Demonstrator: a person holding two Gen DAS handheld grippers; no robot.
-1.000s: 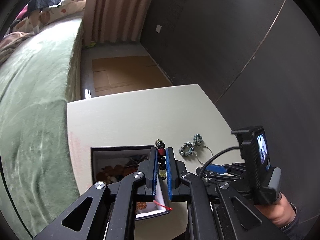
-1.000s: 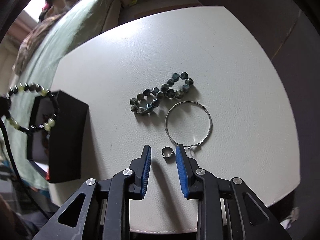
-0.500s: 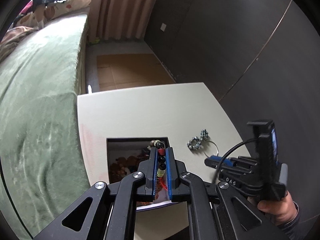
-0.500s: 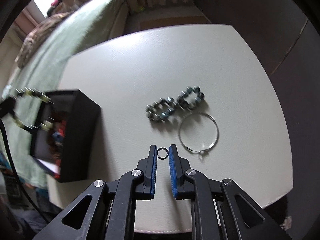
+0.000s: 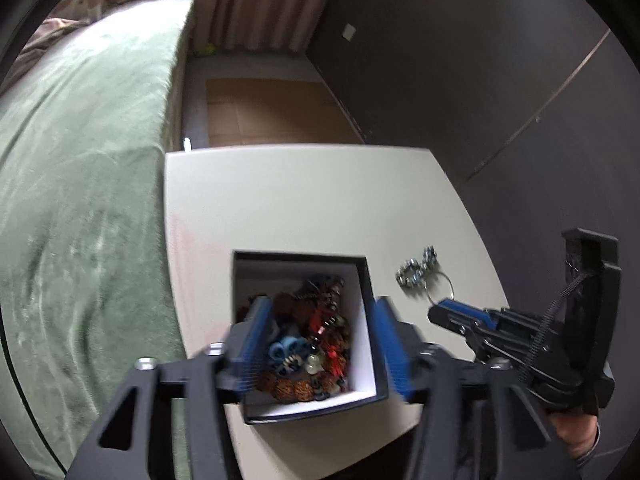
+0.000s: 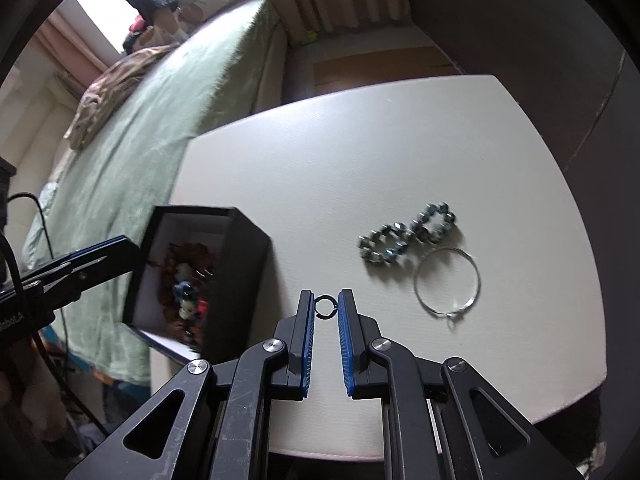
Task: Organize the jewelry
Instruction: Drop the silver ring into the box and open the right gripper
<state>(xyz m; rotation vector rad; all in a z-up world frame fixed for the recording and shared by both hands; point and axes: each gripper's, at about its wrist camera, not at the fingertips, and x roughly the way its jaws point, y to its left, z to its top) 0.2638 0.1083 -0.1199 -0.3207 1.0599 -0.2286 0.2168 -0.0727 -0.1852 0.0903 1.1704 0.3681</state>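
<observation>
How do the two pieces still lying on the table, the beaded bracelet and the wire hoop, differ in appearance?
The beaded bracelet is a chunky string of dark blue-grey faceted beads; the wire hoop is one thin bare silver wire. The bracelet lies twisted into a figure of eight, while the hoop lies as an open round circle with a small clasp. Both lie flat on the white table, close together.

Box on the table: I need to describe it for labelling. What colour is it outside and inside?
Black outside, white inside the box; clearest in the right wrist view.

A home bedroom. A bed (image 6: 168, 92) under a green blanket (rumpled bedding at its far end) runs along the pale worktop's (image 6: 380, 152) left edge. Pleated curtains (image 5: 256, 4) hang behind.
</observation>
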